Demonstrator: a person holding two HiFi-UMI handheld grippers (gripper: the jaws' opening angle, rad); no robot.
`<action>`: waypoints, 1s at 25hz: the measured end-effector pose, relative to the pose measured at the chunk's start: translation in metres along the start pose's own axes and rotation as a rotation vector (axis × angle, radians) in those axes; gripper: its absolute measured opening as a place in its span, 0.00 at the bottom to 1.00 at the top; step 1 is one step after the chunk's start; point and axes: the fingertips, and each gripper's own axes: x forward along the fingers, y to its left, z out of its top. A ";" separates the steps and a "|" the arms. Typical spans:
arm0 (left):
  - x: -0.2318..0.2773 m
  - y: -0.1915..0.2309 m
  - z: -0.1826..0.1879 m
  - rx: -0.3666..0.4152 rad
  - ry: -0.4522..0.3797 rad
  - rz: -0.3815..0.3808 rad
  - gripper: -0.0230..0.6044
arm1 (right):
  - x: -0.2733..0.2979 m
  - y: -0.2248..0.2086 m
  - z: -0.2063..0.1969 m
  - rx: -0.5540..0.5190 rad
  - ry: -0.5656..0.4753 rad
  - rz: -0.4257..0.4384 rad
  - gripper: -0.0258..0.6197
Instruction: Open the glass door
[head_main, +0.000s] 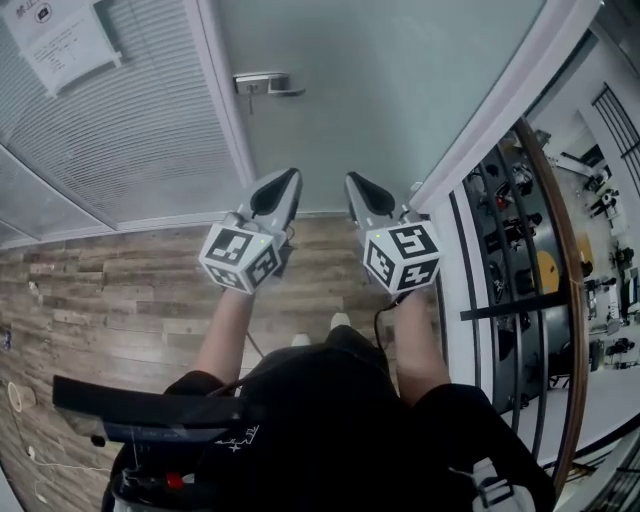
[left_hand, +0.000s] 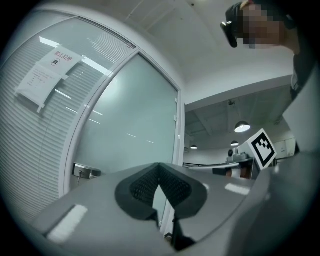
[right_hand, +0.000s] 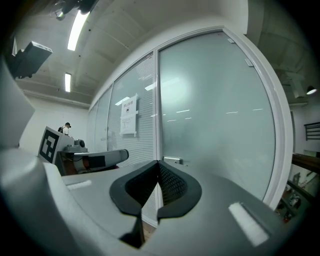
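Standing short of the door w/ both tools held out in front, side by side and apart from each other. My left gripper (head_main: 290, 176) has its fingers clenched tip to tip, nothing between them. My right gripper (head_main: 352, 181) is the same: fingers pressed together, empty. Both point roughly level at the door, neither touching anything.

Under and ahead of me is a strip of wood floor (head_main: 130, 300), then the glass door (head_main: 380, 90). It's a frosted pane in a white frame, straight ahead. Its bottom edge looks to run flush w/ the bottom of the side panel (head_main: 130, 130) to its left, so I judge it shut. The handle (head_main: 268, 84) sits on the door's left edge, beyond and a bit left of my left fingers, well apart from both tools. A paper notice (head_main: 60, 40) hangs on the slatted side panel further left. Off to the right, past the frame, a railing (head_main: 560, 300) runs along a drop.

Progress as I read it: approx nil on the door itself. No contact w/ the handle, no gap at the door edge. To do: close the distance, get fingers on or against the handle, work it, swing the door. With both sets of fingers clamped, I'd prob. need to spread one set to grip the lever, or else just press it down.
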 end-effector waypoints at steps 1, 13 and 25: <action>0.001 0.004 0.000 -0.002 0.000 0.004 0.04 | 0.004 -0.001 0.001 0.002 -0.001 0.001 0.04; 0.028 0.029 0.005 0.019 -0.009 0.061 0.04 | 0.043 -0.024 0.008 0.014 -0.016 0.071 0.04; 0.062 0.060 0.003 0.044 0.001 0.122 0.04 | 0.087 -0.049 0.013 0.002 -0.002 0.142 0.04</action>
